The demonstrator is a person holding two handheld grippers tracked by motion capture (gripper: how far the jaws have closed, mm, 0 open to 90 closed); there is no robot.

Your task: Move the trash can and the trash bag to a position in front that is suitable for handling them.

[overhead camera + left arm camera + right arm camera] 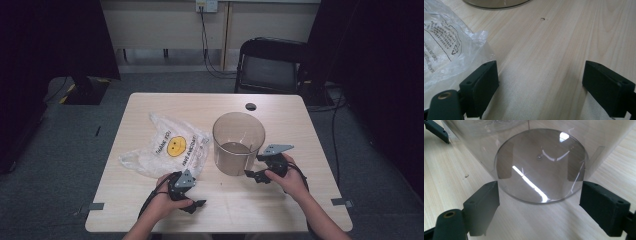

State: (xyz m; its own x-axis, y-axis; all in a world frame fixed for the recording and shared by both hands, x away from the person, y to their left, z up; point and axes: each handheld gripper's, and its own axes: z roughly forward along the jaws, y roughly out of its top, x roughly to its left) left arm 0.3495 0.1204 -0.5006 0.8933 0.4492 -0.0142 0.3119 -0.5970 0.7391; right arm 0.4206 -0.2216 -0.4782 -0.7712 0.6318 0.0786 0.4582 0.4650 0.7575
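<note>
A clear brownish plastic bin (238, 142) stands upright near the middle of the table, empty as far as I can see. A crumpled clear plastic bag (167, 150) with a yellow smiley face lies to its left. My right gripper (254, 166) is open at the bin's lower right side; in the right gripper view the bin's round base (541, 167) sits just ahead of the right gripper (540, 205). My left gripper (194, 192) is open near the front edge, over bare wood. In the left gripper view, the left gripper (541, 85) has the bag's edge (444, 50) by one jaw and the bin's base (496, 3) farther ahead.
The light wooden table (280, 210) has a round cable hole (250, 106) at the back. A black chair (270, 65) stands behind it, with cables on the floor and dark curtains on both sides. A jaw of the left gripper (436, 130) shows in the right gripper view.
</note>
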